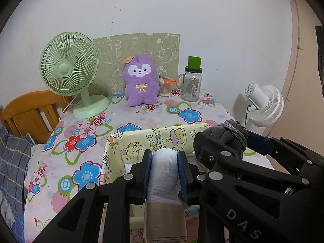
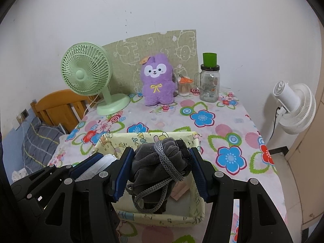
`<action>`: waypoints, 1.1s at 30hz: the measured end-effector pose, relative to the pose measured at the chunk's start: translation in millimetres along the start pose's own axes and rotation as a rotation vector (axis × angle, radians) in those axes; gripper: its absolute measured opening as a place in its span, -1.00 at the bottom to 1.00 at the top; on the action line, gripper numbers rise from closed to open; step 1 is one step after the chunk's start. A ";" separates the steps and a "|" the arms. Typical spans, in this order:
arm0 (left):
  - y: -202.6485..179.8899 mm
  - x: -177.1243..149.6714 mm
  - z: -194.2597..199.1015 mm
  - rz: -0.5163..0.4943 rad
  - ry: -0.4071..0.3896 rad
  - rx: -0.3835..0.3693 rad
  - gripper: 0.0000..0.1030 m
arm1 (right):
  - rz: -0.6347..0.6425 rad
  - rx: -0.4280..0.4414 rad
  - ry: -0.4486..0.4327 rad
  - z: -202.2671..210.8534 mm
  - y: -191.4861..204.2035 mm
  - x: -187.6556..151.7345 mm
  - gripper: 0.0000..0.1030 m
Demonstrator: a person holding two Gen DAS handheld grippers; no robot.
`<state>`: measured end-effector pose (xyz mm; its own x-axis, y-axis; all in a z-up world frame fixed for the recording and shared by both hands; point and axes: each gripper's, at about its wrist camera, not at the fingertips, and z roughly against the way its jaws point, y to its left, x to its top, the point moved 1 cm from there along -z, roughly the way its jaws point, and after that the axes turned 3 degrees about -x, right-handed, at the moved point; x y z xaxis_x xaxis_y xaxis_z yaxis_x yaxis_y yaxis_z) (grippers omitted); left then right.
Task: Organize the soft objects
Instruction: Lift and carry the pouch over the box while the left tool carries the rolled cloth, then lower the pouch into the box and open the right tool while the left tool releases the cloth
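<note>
Here, from the left wrist, the left gripper (image 1: 165, 162) clamps a soft white roll (image 1: 164, 174), light and squashy, gripped mid-body, just above the yellow basket (image 1: 129, 141); its lower end is cut off. From the right wrist, the right gripper (image 2: 160, 172) squeezes a limp grey bundle (image 2: 158, 162) with a trailing cord (image 2: 149, 196); the basket's contents below are hidden.

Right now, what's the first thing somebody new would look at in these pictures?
Probably the fluffy purple plush toy sitting at the back of the flowery table, beside the green fan. Up close, the left gripper squeezes a white roll and the right gripper a grey cloth bundle, above the yellow cartoon basket.
</note>
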<state>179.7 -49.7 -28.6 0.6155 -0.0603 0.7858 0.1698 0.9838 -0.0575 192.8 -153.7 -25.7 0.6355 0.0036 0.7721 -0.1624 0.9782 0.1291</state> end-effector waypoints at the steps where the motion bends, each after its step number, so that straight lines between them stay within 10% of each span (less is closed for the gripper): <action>1: 0.4 0.8 -2.2 0.002 0.002 0.000 -0.51 | 0.000 0.001 0.004 -3.2 -0.4 1.1 0.15; 17: 14.0 9.9 -38.5 0.029 0.043 0.018 -0.50 | -0.004 0.022 0.046 -44.9 -2.2 11.8 0.15; 33: 23.5 7.2 -66.4 0.039 0.098 0.032 0.22 | -0.004 0.030 0.101 -81.6 -1.9 10.6 0.15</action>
<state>239.2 -38.2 -65.2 0.6937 -0.0367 0.7193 0.1209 0.9905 -0.0661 261.5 -138.6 -68.5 0.7087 0.0222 0.7051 -0.1812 0.9717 0.1515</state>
